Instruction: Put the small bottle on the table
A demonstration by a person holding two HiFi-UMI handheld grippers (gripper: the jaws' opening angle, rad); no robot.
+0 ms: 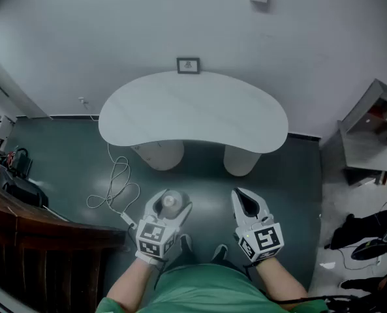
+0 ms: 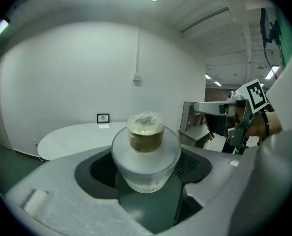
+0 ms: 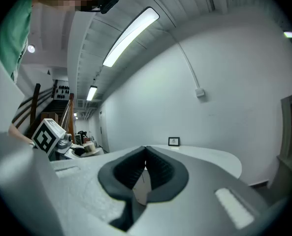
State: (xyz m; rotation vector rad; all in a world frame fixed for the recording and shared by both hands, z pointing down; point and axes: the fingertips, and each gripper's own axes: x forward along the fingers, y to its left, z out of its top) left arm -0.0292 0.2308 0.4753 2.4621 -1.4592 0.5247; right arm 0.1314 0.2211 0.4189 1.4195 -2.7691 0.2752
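- The left gripper (image 1: pixel 170 210) is clamped on the small bottle (image 1: pixel 171 201). In the left gripper view both dark pads (image 2: pixel 97 167) bear on the sides of the bottle body, with the jaws spread wide around it.
- The small bottle (image 2: pixel 146 154) stands upright between the jaws. Its body is clear, its neck is brownish, and the top appears to be covered with a clear film, although the lens distortion leaves this uncertain.
- In the head view the bottle hangs above the dark green floor (image 1: pixel 69 168), on the near side of the table (image 1: pixel 193 109) and well apart from it. It does not touch the tabletop.
- The right gripper (image 1: pixel 240 197) is closed. In the right gripper view the jaw tips (image 3: pixel 145 150) meet and nothing is between them.
- The right gripper is just beside the left gripper, at about the same distance from the table.
- The table is white and kidney-shaped and rests on two round pedestals (image 1: pixel 240 160).
- A small framed picture (image 1: pixel 188 65) stands at the far edge of the tabletop, against the wall.
- A white cable (image 1: pixel 115 188) lies in loops on the floor, to the left of the left gripper.
- A grey shelf unit (image 1: pixel 374 132) stands at the right of the table.
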